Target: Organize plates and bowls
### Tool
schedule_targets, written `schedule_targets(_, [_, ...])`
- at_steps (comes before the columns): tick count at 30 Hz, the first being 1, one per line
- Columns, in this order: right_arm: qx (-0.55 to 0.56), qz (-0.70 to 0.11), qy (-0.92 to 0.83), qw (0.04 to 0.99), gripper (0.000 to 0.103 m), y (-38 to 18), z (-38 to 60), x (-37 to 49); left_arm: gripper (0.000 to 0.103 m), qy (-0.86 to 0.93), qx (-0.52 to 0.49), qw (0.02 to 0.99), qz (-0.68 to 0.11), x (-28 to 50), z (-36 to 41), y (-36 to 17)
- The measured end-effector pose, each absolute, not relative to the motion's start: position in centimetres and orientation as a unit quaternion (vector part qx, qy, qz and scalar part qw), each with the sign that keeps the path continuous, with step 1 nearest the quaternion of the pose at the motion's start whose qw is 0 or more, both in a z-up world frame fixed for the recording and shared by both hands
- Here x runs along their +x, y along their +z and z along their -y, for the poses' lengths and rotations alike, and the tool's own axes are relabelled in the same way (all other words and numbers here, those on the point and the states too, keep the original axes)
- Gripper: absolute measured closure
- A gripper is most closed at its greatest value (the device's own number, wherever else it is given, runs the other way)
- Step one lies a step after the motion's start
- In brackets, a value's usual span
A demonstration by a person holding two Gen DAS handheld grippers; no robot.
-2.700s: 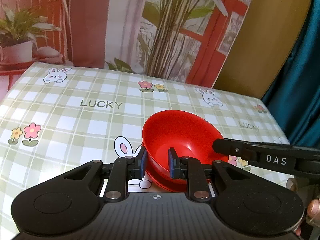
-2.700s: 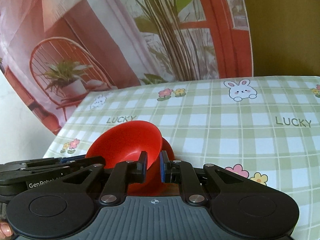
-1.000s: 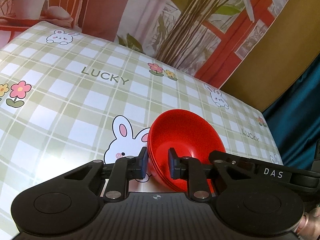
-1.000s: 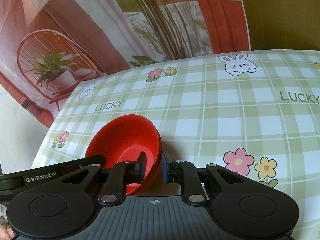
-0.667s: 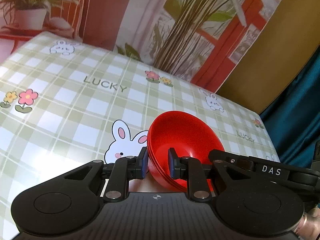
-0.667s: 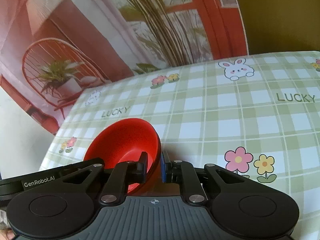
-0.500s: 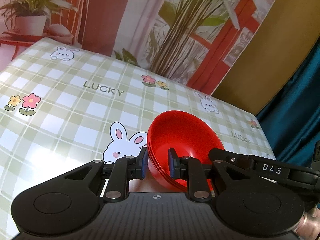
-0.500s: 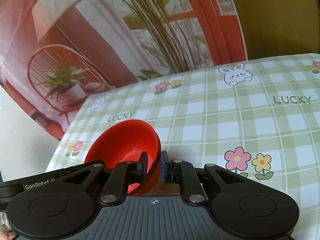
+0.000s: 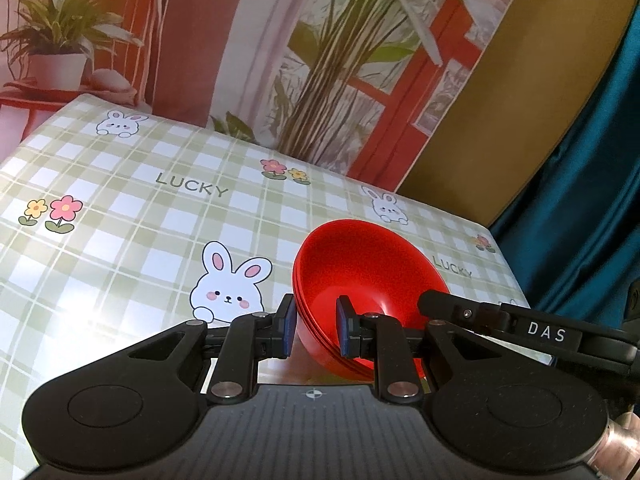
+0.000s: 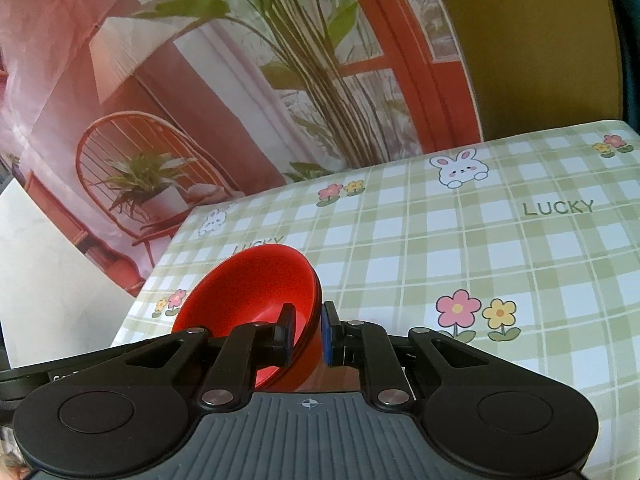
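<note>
Both my grippers held the stack of red bowls [image 9: 368,276] — left gripper [image 9: 314,330] with jaws narrow on its near-left rim, right gripper [image 10: 306,334] likewise clamped on the opposite rim, likely to keep the nested stack together. It hung above the table [image 9: 132,216], mouth tilted up toward the far left.

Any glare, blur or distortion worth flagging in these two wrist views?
Left wrist: a bright glare patch washes out the tablecloth at lower left; the red bowls stay sharp. Right wrist: even light, no glare, focus crisp. Both views: fisheye bending curves the table edges and checks, with dark corners.
</note>
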State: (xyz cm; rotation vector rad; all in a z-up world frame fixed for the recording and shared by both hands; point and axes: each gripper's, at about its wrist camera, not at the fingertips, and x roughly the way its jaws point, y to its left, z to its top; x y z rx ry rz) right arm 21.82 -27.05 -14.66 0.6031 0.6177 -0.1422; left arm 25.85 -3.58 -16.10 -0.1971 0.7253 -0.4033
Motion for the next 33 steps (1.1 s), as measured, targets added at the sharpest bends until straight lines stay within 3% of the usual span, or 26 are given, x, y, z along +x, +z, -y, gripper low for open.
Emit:
schedule_targets(14, [0.287,-0.287,-0.070,0.911,0.089,-13.7,26.1,18.3,0.081,-0.200,-0.076,0.915,-0.342,23.1,4.1,-15.3])
schedule_targets(33, [0.284,-0.301,-0.080,0.907,0.089,-15.4,24.2,12.8,0.081,-0.212,-0.034,0.894,-0.394,19.3,4.5,-17.0])
